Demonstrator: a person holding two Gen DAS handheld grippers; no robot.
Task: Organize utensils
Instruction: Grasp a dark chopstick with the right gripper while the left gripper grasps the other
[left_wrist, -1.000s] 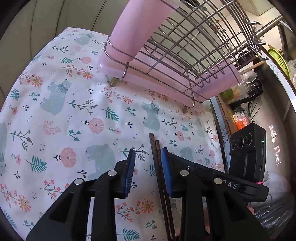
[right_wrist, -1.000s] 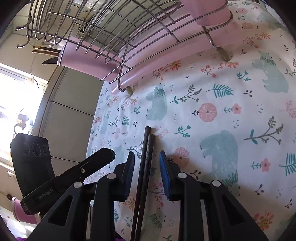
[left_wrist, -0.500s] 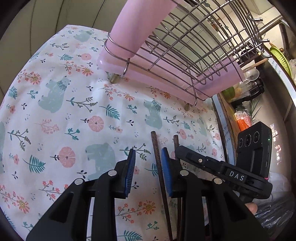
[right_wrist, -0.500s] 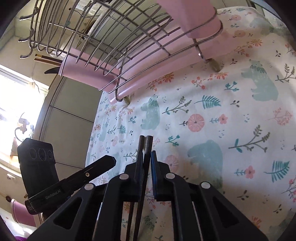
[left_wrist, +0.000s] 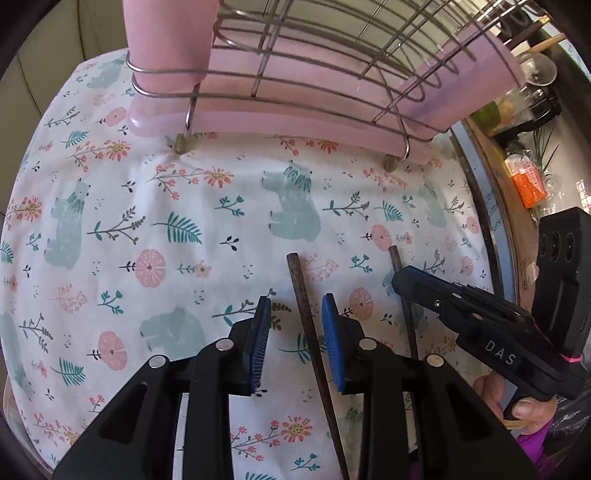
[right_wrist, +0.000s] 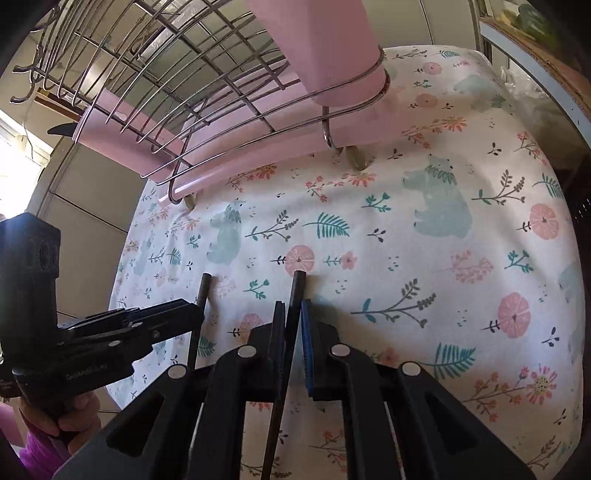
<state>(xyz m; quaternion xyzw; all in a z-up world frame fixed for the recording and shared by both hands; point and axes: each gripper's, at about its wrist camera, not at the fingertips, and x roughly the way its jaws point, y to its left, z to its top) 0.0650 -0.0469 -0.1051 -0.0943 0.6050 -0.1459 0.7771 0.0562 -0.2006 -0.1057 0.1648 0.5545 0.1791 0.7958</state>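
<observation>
right gripper (right_wrist: 293, 325) clamps chopstick (right_wrist: 295, 295); left gripper (left_wrist: 295, 325) parted, straddling second chopstick (left_wrist: 301, 291)

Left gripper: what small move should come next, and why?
Probably shut the left gripper on the chopstick lying between its open pads. The right gripper already pinches the other chopstick, and the rack stands just ahead.

floral tablecloth (left_wrist: 155, 206) bears rack (left_wrist: 295, 122), chopstick (left_wrist: 314, 332).
</observation>
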